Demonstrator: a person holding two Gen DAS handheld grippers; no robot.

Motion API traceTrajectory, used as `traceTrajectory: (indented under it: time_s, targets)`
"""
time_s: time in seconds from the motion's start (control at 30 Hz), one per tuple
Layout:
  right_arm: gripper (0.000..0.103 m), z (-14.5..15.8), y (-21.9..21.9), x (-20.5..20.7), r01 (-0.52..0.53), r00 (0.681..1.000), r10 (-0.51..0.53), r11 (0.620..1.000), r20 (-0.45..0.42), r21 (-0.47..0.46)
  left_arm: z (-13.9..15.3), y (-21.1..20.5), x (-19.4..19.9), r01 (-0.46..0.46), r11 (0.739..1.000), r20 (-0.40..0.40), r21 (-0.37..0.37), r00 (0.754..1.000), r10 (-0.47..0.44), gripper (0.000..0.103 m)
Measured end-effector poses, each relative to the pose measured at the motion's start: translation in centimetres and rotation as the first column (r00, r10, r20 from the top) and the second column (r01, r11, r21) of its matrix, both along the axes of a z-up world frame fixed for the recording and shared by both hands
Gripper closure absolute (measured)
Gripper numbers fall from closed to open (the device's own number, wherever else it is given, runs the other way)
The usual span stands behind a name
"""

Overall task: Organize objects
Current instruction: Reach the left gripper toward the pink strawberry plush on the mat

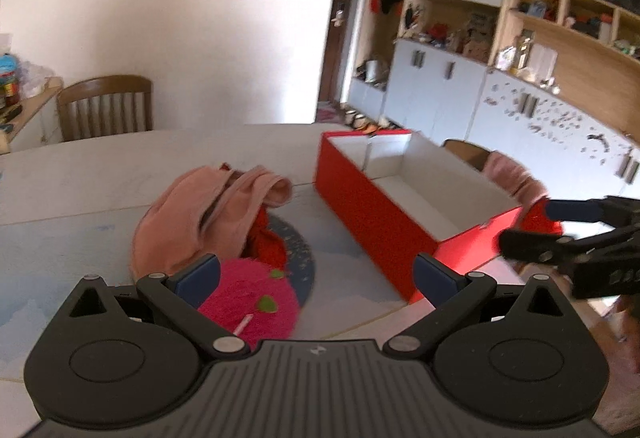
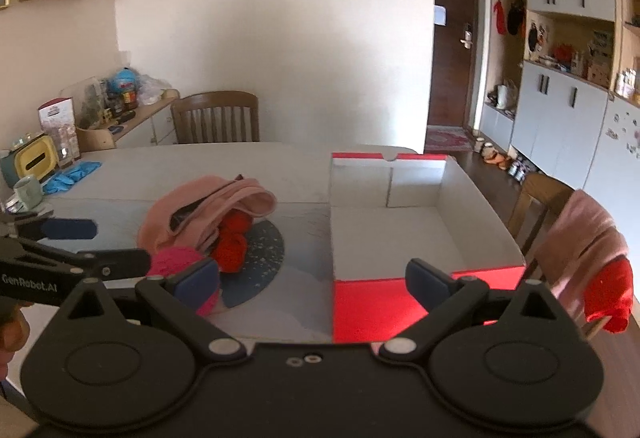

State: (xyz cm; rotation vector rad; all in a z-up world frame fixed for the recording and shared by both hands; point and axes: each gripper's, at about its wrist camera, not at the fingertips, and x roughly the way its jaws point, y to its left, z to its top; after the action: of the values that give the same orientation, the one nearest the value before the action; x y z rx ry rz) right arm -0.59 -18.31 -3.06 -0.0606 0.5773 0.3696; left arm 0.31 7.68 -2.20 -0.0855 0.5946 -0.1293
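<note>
A pile of clothes lies on the table: a pink garment (image 1: 208, 210) (image 2: 208, 206), a red knit piece (image 1: 268, 242) (image 2: 232, 242) under it, and a magenta knit hat (image 1: 256, 302) (image 2: 176, 262) with green spots at the front. A red box (image 1: 360, 214) (image 2: 400, 238) with a white, empty inside stands open to the right of the pile. My left gripper (image 1: 316, 278) is open above the hat and the box's near corner. My right gripper (image 2: 312, 282) is open in front of the box. Each gripper shows in the other's view (image 1: 560, 230) (image 2: 80, 242).
A wooden chair (image 2: 216, 118) stands behind the table. A second chair (image 2: 548, 198) at the right carries pink and red cloth (image 2: 592, 238). A mug (image 2: 28, 192), blue gloves (image 2: 72, 172) and a sideboard are at the left. Cabinets line the right wall.
</note>
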Motion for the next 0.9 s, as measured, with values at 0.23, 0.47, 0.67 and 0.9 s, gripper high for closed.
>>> traceTrajectory:
  time_s: [0.23, 0.47, 0.67, 0.9]
  targets:
    - [0.003, -0.8, -2.3, 3.0, 0.046, 0.998, -0.046, 0.999, -0.037, -0.013, -2.8, 0.4, 2.6, -0.068, 0.995, -0.063, 0.07, 0.995, 0.072, 0.0]
    - [0.004, -1.7, -5.8, 7.6, 0.06, 0.996, -0.064, 0.997, -0.062, -0.056, -5.6, 0.1, 5.3, -0.133, 0.984, -0.135, 0.116, 0.98, 0.149, 0.0]
    - [0.004, -2.9, -8.3, 12.0, 0.065, 0.993, -0.073, 0.993, -0.089, -0.094, -7.6, -0.5, 7.3, -0.214, 0.962, -0.194, 0.172, 0.95, 0.246, 0.0]
    - [0.007, -4.5, -10.8, 17.1, 0.053, 0.985, -0.072, 0.991, -0.157, -0.12, -8.7, -1.0, 8.6, -0.281, 0.937, -0.228, 0.206, 0.918, 0.325, 0.0]
